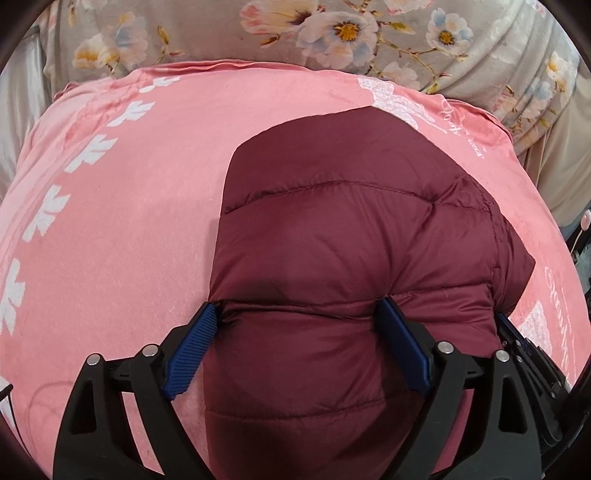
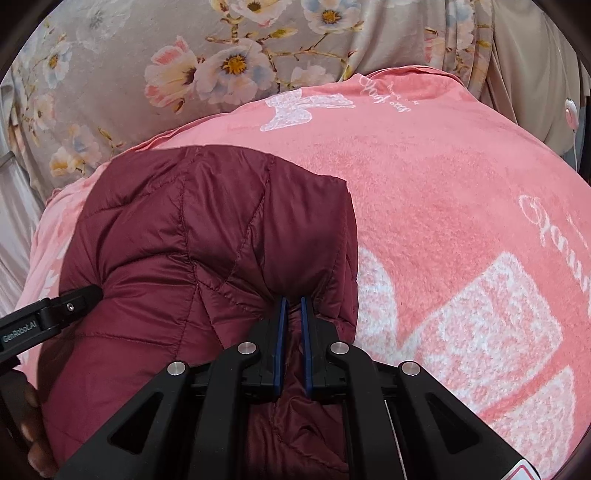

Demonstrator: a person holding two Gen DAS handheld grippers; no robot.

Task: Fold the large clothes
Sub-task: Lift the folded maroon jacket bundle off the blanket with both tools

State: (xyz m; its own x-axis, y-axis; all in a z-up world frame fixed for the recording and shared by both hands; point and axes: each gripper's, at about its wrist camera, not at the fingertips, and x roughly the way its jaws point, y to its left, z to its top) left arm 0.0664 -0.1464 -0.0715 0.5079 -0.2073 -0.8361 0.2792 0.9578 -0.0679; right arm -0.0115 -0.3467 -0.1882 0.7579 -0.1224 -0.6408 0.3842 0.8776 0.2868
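Note:
A maroon quilted puffer jacket (image 1: 351, 229) lies folded in a thick bundle on a pink blanket (image 1: 129, 206). My left gripper (image 1: 297, 308) stands wide open over the near part of the bundle. Its left pad (image 1: 192, 347) sits at the jacket's left edge and its right pad (image 1: 402, 343) rests on top. In the right wrist view the jacket (image 2: 192, 229) fills the left half, and my right gripper (image 2: 293, 301) is shut on a pinched fold near the jacket's right edge. The left gripper's black finger (image 2: 70, 302) shows at the jacket's left side.
Grey floral bedding (image 1: 332, 33) is bunched along the far side of the pink blanket (image 2: 461, 184). A white cable with a pink knob (image 2: 570, 109) hangs at the far right. Part of a hand (image 2: 33, 406) shows at the lower left.

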